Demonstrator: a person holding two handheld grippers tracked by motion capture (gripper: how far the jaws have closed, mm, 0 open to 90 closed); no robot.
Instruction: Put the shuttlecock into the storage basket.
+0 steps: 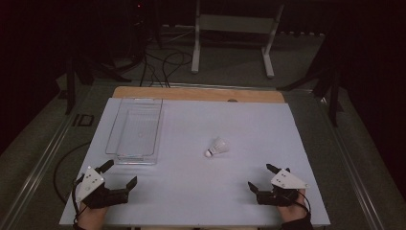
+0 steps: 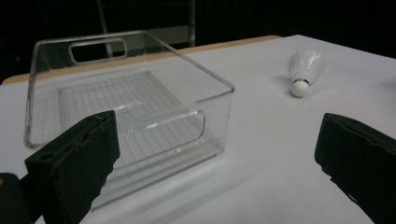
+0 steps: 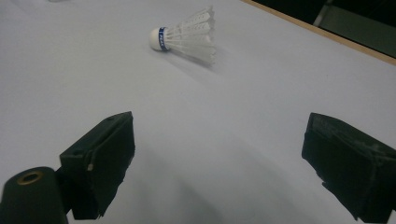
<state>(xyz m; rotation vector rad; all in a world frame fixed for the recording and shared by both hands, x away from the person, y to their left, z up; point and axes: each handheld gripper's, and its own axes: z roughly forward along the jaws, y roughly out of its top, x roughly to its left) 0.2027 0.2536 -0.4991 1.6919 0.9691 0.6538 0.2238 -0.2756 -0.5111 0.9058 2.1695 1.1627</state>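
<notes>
A white feather shuttlecock [image 1: 217,147] with a blue band at its cork lies on its side near the middle of the white table [image 1: 201,191]. A clear plastic bin [image 1: 135,129] with handle cut-outs stands empty at the left. My left gripper [image 1: 121,173] rests open at the front left, just in front of the bin [image 2: 130,116], with the shuttlecock [image 2: 303,72] off to its right. At the front right my right gripper [image 1: 261,177] is open and holds nothing, the shuttlecock [image 3: 187,37] lying ahead of its jaws.
A wooden strip [image 1: 198,94] runs along the table's far edge. Beyond it, on the dark floor, stand a white metal frame [image 1: 234,33] and loose cables [image 1: 163,64]. Dark stands flank the table on both sides.
</notes>
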